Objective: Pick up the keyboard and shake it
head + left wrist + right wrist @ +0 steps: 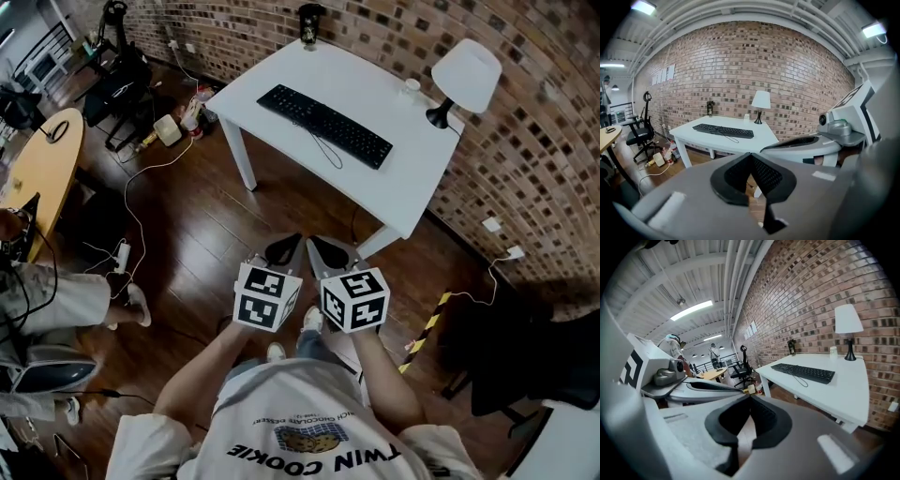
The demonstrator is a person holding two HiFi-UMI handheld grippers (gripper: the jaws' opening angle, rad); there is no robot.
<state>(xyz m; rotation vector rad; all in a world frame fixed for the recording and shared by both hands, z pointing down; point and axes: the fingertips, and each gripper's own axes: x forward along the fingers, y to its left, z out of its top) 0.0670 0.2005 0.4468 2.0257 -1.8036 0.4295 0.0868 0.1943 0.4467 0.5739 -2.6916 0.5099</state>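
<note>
— Lying where, exactly, is the keyboard at this moment?

— It is lying flat on the white table, set slantwise across the top. Its thin cable is looping onto the tabletop on the near side. Nothing is touching it.

— And how are the two grippers standing relative to it?

— The person is holding them side by side over the wooden floor, short of the table. The left gripper and the right gripper are both pointing toward the table's near corner. The keyboard is sitting well apart from them, ahead of the tips.

— Are the jaws gripping anything?

— No. The left gripper's jaws are pressing together tip to tip with nothing between them. The right gripper's jaws are doing the same.

— What are the grippers' own views showing?

— In the left gripper view the keyboard is showing above and left of the closed tips, with the right gripper at the right edge. In the right gripper view it is showing up and to the right, with the left gripper at the left.

— Is anything else standing on the table?

— A lamp with a white shade is standing at the corner by the brick wall, with a small white cup just beside it. A dark object is standing at the far corner.
</note>
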